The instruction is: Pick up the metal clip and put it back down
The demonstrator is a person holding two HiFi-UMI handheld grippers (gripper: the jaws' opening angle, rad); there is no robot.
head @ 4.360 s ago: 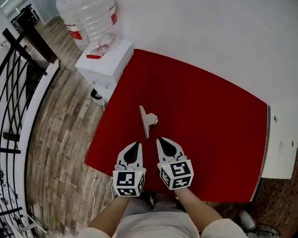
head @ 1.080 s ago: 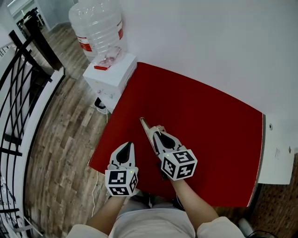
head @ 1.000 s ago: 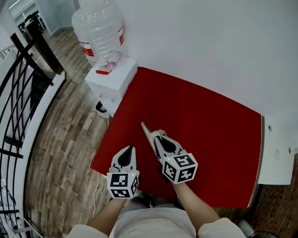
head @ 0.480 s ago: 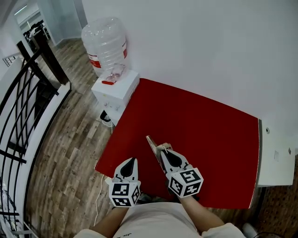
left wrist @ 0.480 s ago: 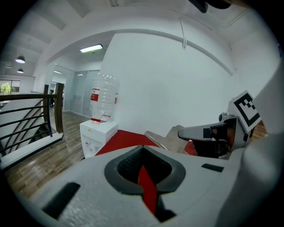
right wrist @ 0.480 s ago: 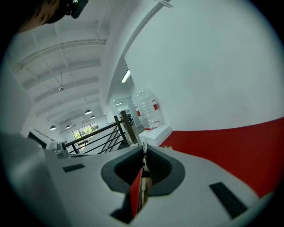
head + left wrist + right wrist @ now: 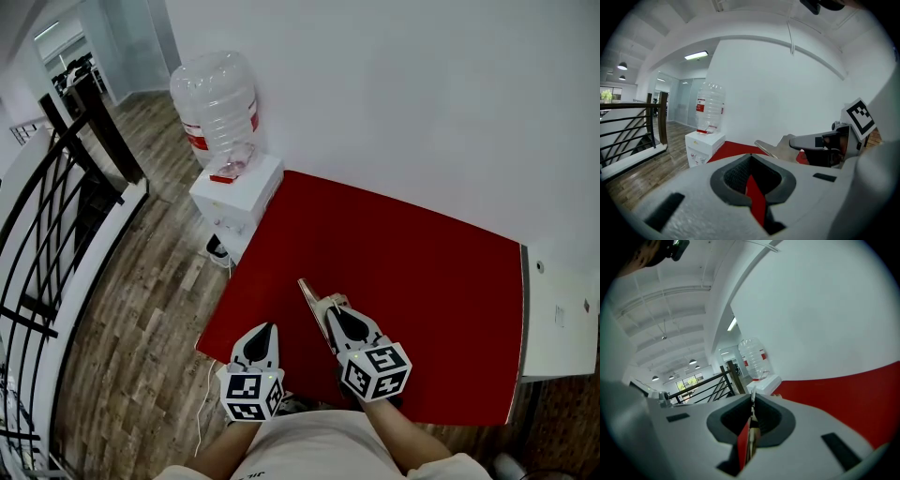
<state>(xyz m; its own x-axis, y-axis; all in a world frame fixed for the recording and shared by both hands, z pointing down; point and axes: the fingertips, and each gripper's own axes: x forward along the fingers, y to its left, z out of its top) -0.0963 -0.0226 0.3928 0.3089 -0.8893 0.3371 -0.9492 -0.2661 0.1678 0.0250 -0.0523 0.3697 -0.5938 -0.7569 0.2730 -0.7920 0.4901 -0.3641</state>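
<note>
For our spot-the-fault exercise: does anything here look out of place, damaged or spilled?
Nothing stands out. The metal clip is pinched in the right gripper above the red table, with no visible damage, and nothing is spilled or askew.

The left gripper (image 7: 270,326) and right gripper (image 7: 330,307) are pale grey, teardrop-shaped shells with dark textured lining inside. Each ends in a cube (image 7: 376,369) of black-and-white square markers. The person wears what looks like a pale short-sleeved top (image 7: 319,450).
</note>
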